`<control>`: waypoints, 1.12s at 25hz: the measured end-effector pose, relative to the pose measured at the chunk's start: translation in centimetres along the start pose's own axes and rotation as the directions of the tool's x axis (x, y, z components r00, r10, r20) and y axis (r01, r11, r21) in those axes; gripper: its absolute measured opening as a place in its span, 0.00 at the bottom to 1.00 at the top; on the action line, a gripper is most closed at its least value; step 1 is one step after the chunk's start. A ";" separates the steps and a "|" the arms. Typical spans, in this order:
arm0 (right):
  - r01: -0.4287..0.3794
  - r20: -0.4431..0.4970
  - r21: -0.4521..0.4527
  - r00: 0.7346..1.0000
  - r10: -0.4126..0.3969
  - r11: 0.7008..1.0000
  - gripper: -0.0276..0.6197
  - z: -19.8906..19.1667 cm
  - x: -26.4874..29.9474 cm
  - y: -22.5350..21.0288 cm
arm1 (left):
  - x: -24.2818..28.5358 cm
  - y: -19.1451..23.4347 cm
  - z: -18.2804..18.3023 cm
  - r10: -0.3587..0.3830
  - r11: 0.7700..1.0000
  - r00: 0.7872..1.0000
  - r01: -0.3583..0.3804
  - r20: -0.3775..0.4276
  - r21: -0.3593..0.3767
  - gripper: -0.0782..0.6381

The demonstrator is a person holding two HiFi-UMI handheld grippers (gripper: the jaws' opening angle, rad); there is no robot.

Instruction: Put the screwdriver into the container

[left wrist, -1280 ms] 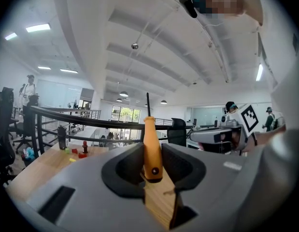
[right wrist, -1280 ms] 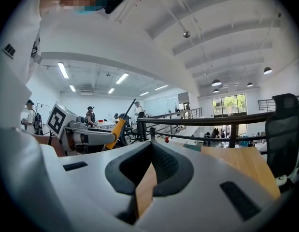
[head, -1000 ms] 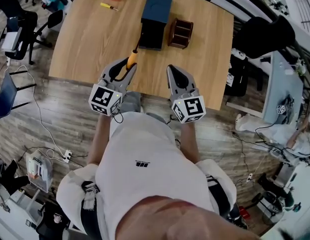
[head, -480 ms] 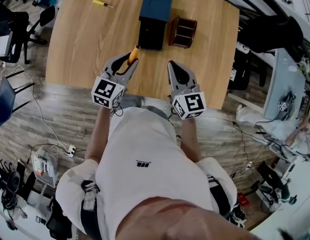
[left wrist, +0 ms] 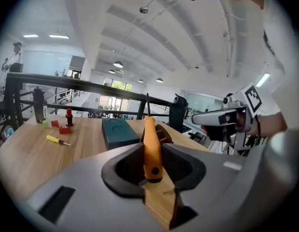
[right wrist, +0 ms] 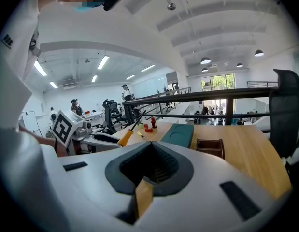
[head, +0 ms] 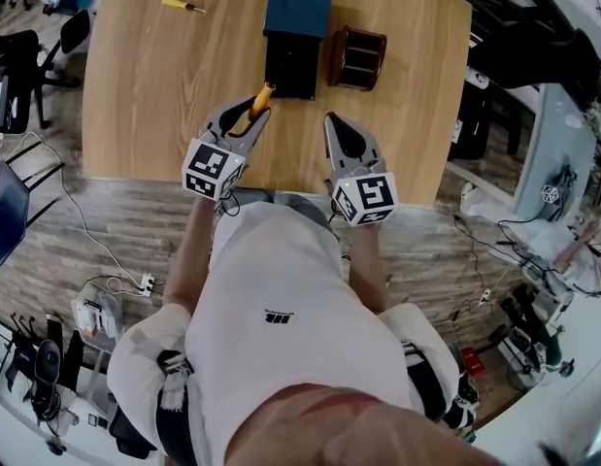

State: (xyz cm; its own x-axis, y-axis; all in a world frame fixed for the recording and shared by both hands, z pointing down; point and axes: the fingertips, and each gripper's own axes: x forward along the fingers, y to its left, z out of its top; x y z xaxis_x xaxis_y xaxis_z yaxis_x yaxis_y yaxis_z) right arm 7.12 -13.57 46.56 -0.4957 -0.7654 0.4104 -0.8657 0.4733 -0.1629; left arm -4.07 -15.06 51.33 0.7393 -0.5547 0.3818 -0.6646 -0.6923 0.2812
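Screwdriver (head: 261, 98) — its orange handle is clamped in the left tool (head: 246, 120), shaft pointing forward above the desk (head: 154, 85). The brown container (head: 356, 58) stands ahead-right — probably best entered tip-first, shaft lined over one compartment. The right tool (head: 339, 129) is closed, empty.

Premises: open-plan robotics lab or office hall. Evidence: wooden surface (head: 164, 95) beside a black office chair (head: 16, 56); power strip (head: 145, 282) and loose cables on the plank floor (head: 116, 221); strip lights (right wrist: 102, 62) on a high white ceiling; workstations beyond a black railing (left wrist: 67, 82).
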 end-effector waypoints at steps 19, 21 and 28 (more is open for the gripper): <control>0.054 -0.109 0.095 0.993 -0.044 0.994 0.03 -4.1 6.0 -3.6 | 7.1 3.8 -3.2 -0.061 0.997 0.989 0.055 -0.133 -0.049 0.28; 0.059 -0.116 0.099 0.992 -0.047 0.993 0.03 -4.3 6.4 -3.8 | 7.7 4.1 -3.5 -0.066 0.997 0.987 0.059 -0.143 -0.051 0.28; 0.072 -0.137 0.109 0.989 -0.056 0.991 0.03 -5.1 7.0 -4.1 | 9.1 4.8 -4.9 -0.071 0.995 0.981 0.058 -0.182 -0.076 0.28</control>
State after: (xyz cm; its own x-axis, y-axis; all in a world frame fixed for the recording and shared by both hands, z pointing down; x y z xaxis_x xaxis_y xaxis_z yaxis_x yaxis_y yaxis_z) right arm 7.59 -18.65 54.65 -0.4320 -0.7241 0.5376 -0.9014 0.3670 -0.2299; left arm -1.12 -21.18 60.43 0.7529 -0.4106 0.5144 -0.6266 -0.6864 0.3692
